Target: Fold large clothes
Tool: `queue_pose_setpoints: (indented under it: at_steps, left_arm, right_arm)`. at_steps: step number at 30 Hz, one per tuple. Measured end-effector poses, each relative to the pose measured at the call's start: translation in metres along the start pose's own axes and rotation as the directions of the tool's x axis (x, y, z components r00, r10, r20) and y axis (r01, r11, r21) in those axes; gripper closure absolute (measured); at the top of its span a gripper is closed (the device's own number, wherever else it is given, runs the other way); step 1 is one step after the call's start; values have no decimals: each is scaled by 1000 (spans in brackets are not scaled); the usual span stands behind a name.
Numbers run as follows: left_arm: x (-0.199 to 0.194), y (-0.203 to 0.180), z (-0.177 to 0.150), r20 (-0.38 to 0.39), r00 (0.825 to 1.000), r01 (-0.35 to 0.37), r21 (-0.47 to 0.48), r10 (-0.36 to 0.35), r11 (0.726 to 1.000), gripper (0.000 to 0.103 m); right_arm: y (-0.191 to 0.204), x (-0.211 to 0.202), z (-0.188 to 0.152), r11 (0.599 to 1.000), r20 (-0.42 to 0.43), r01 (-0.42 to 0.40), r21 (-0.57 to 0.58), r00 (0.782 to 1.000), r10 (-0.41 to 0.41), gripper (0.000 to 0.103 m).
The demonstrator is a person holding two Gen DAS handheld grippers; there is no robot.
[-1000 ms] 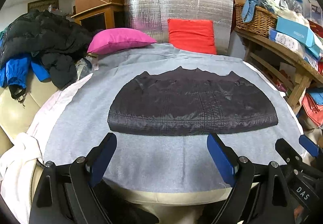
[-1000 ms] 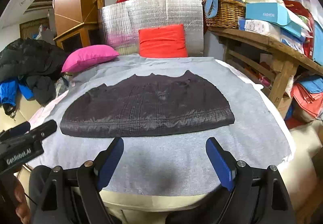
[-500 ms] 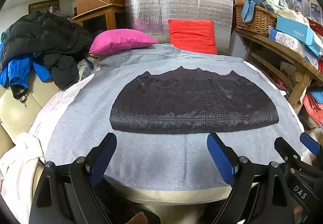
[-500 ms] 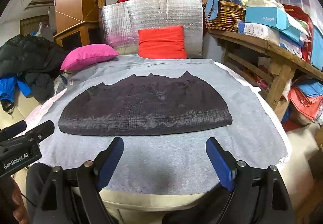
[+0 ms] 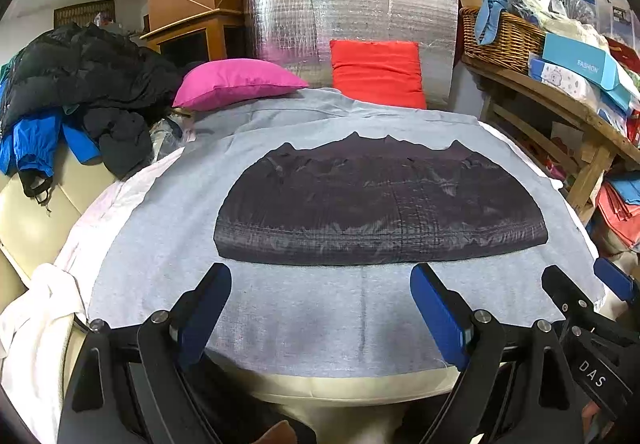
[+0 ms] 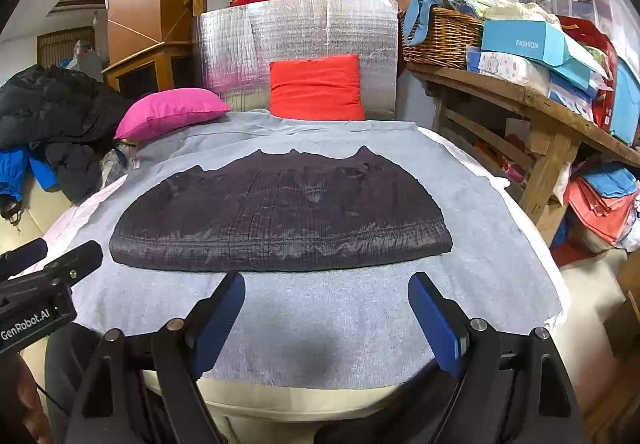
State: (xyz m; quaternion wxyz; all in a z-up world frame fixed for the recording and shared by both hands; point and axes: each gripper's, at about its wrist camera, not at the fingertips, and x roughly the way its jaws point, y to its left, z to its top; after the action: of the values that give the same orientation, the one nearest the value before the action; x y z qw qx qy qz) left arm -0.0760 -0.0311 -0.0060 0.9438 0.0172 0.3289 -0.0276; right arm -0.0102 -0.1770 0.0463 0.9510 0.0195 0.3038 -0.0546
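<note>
A dark quilted garment (image 5: 380, 211) lies flat in a folded, rounded shape on the grey cloth (image 5: 320, 316) that covers the table; it also shows in the right wrist view (image 6: 280, 219). My left gripper (image 5: 320, 280) is open and empty, just short of the garment's near hem. My right gripper (image 6: 326, 284) is open and empty at the same hem. The right gripper's fingertips (image 5: 612, 278) show at the right edge of the left wrist view. The left gripper's body (image 6: 40, 292) shows at the left of the right wrist view.
A pink pillow (image 5: 236, 81) and a red cushion (image 5: 378, 71) sit at the far end against a silver panel (image 5: 348, 11). Dark and blue jackets (image 5: 76, 87) pile at the left. A wooden shelf (image 6: 520, 95) with a basket and boxes stands at the right.
Both grippers have drawn back and risen a little. The garment has not moved.
</note>
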Motion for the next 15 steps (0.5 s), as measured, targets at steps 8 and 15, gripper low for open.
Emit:
queue_pose_setpoints:
  at_steps: [8, 15]
  left_arm:
    - [-1, 2, 0, -6, 1000, 8, -9, -8, 1000, 12]
    - [0, 2, 1, -5, 1000, 29, -4, -29, 1000, 5]
  right_arm:
    - [2, -2, 2, 1000, 7, 14, -8, 1000, -14, 17]
    - [1, -3, 3, 1000, 13, 26, -11, 1000, -26, 17]
